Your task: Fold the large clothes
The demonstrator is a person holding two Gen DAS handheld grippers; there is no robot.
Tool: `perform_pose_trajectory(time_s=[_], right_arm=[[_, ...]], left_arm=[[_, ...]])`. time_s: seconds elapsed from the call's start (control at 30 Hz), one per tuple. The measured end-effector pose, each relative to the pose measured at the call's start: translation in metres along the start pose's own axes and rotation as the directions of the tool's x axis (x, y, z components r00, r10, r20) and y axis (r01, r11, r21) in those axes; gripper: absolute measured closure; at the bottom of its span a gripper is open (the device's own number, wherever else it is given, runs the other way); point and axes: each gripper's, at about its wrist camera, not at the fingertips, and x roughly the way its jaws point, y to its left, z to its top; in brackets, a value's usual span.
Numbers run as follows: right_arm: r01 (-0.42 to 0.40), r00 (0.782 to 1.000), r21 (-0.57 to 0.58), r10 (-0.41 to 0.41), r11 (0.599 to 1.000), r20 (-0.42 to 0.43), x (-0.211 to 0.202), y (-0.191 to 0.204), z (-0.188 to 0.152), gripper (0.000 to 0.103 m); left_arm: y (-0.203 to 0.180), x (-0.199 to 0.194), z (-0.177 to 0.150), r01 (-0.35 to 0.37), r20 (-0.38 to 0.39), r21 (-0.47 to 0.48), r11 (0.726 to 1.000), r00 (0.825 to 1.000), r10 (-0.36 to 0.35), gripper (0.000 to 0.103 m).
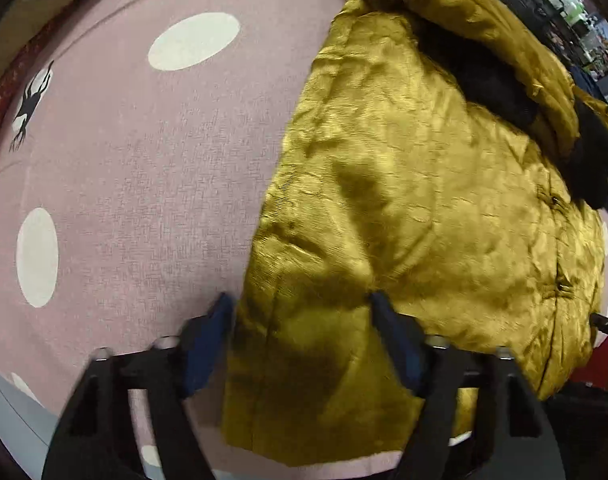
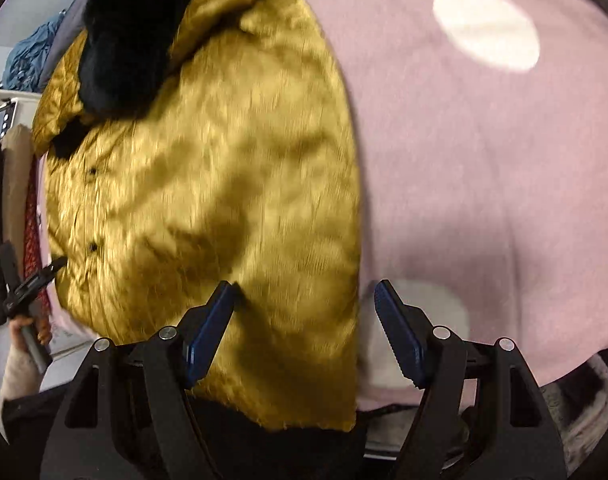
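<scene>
A shiny mustard-gold padded jacket point(image 1: 404, 200) with a black fur collar point(image 1: 496, 84) lies flat on a pink cloth with white dots point(image 1: 135, 168). My left gripper point(image 1: 299, 304) is open, its blue pads straddling the jacket's lower left corner. In the right wrist view the jacket point(image 2: 207, 184) fills the left half, the collar point(image 2: 123, 40) at the top. My right gripper point(image 2: 304, 292) is open over the jacket's lower right corner, its left finger above the fabric and its right finger above the pink cloth point(image 2: 484, 184).
A black deer print point(image 1: 31, 104) marks the cloth's left side. A dark rack point(image 1: 544, 4) stands at the far right. Blue fabric point(image 2: 27, 56) and hanging clothes point(image 2: 7, 200) sit to the left in the right wrist view, where the other gripper point(image 2: 27, 284) shows.
</scene>
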Motion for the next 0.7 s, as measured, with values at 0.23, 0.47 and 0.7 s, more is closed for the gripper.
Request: perform_pose_trajectory(time_s=[0.23, 0.47, 0.7], right_arm=[[-0.078, 0.997, -0.032, 0.078, 0.996, -0.014, 0.000, -0.003, -0.018, 0.089], [-0.032, 0.999, -0.123, 0.026, 0.992, -0.046, 0.003, 0.023, -0.017, 0.094], [-0.022, 0.990, -0.121, 0.005, 0.992, -0.139, 0.010, 0.013, -0.035, 0.095]], left_arm=[[-0.027, -0.019, -0.013, 0.048, -0.017, 0.098, 0.994, 0.999, -0.047, 0.094], [-0.041, -0.039, -0.046, 0.042, -0.050, 0.206, 0.978, 0.998, -0.033, 0.096], [-0.040, -0.024, -0.099, 0.070, -0.178, 0.166, 0.984, 0.983, -0.040, 0.096]])
